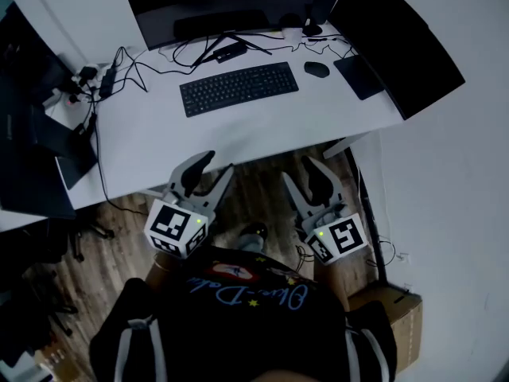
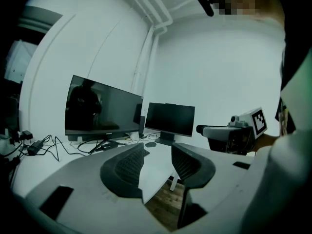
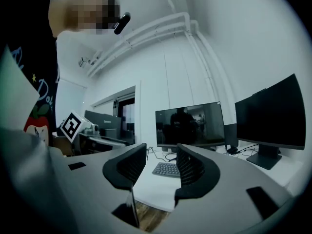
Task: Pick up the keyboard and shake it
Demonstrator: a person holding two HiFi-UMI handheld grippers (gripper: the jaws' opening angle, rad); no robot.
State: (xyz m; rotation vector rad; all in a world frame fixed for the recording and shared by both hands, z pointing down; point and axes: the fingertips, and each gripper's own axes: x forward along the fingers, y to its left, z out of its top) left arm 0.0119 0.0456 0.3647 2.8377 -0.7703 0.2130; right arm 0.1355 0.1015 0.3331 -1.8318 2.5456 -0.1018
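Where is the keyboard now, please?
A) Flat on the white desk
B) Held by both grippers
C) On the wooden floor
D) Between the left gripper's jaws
A: the keyboard lies flat on the desk; the left gripper and right gripper are short of its edge, open and empty.

Black keyboard (image 1: pixel 238 87) flat on white desk (image 1: pixel 238 138); slightly angled, before monitors

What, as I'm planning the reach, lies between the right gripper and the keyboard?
Only bare desk; the head view shows nothing else between right gripper and keyboard.
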